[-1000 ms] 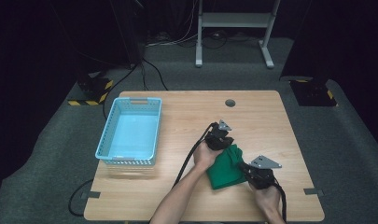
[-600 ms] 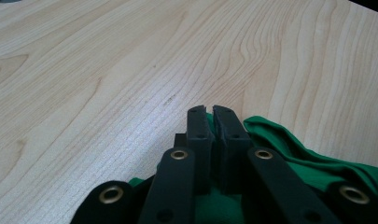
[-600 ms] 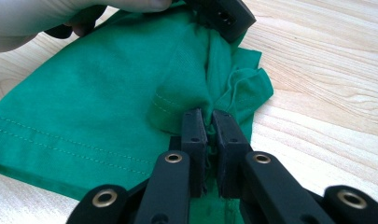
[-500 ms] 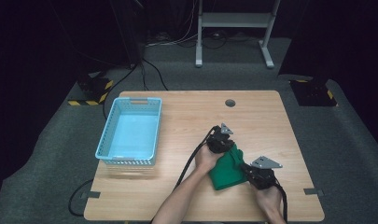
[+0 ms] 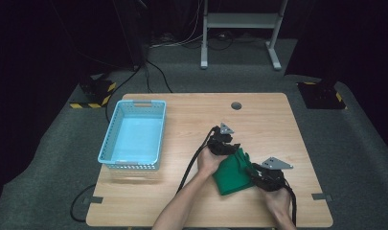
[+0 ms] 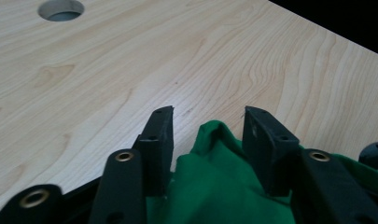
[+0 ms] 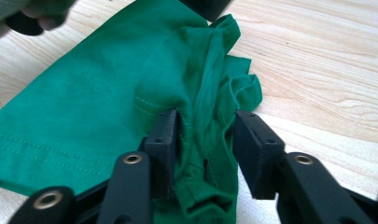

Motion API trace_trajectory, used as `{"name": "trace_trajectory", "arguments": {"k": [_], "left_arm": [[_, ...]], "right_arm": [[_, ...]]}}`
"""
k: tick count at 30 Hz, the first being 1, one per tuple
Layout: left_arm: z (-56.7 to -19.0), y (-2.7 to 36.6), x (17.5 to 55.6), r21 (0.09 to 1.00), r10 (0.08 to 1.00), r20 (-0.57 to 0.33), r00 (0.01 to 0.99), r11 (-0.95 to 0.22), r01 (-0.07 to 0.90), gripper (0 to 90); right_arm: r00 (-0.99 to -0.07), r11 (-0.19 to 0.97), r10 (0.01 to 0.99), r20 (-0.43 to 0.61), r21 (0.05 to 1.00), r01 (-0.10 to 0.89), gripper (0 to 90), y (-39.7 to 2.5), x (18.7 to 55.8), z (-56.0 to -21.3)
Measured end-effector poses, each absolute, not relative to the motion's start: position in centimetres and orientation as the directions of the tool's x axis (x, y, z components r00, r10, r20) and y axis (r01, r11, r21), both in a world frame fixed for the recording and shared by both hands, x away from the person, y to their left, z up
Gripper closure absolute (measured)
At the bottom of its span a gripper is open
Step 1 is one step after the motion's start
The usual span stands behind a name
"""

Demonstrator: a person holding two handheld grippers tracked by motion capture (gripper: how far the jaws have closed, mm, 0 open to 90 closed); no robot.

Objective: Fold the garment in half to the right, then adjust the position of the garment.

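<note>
A folded green cloth (image 5: 232,176) lies on the wooden table (image 5: 191,120), near its front right. My left gripper (image 5: 228,143) is at the cloth's far edge, open; in the left gripper view (image 6: 209,122) a bunched hem of the cloth (image 6: 214,186) sits low between its jaws. My right gripper (image 5: 254,172) comes in from the cloth's near right side. It is open in the right gripper view (image 7: 206,119), its jaws straddling a raised ridge of the cloth (image 7: 107,93).
A light blue plastic basket (image 5: 134,136) stands at the table's left side. A round cable hole (image 5: 236,105) is near the far edge. Cables trail from both grippers toward the front edge. Dark floor surrounds the table.
The left gripper has edged slightly right along the cloth's far edge, and the cloth has shifted a little with it. The right gripper has hardly moved.
</note>
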State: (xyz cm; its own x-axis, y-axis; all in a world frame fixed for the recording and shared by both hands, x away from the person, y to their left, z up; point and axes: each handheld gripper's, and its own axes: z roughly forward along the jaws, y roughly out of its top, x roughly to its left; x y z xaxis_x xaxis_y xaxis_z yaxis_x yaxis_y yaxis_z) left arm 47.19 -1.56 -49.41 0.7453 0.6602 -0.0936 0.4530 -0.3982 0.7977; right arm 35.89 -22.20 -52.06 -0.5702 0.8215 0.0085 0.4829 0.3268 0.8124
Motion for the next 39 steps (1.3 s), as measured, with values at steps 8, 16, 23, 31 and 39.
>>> {"name": "trace_trajectory", "arguments": {"k": [8, 16, 23, 31, 39], "left_arm": [[-48.1, 0.0, 46.5, 0.808, 0.677, -0.074, 0.732, -0.390, 0.443, 44.7], [-47.8, 1.6, 45.1, 0.801, 0.698, -0.072, 0.713, -0.386, 0.459, 40.9], [-48.4, 2.9, 43.1, 0.798, 0.719, -0.101, 0.688, -0.354, 0.487, 38.7], [-50.0, 3.9, 41.0, 0.774, 0.755, -0.107, 0.647, -0.346, 0.531, 35.0], [-50.9, 4.7, 39.7, 0.768, 0.757, -0.153, 0.635, -0.313, 0.559, 33.6]], "right_arm": [[-0.572, 0.329, 0.820, 0.008, 0.812, 0.482, 51.0, -22.6, 36.2, -51.6], [-0.572, 0.328, 0.820, 0.009, 0.812, 0.482, 48.9, -23.2, 36.6, -51.4], [-0.572, 0.327, 0.820, 0.011, 0.812, 0.484, 48.3, -24.1, 36.8, -51.3], [-0.579, 0.335, 0.815, 0.024, 0.795, 0.505, 47.6, -25.1, 37.3, -51.8], [-0.597, 0.365, 0.802, 0.018, 0.777, 0.513, 47.5, -25.0, 37.7, -52.5]]}}
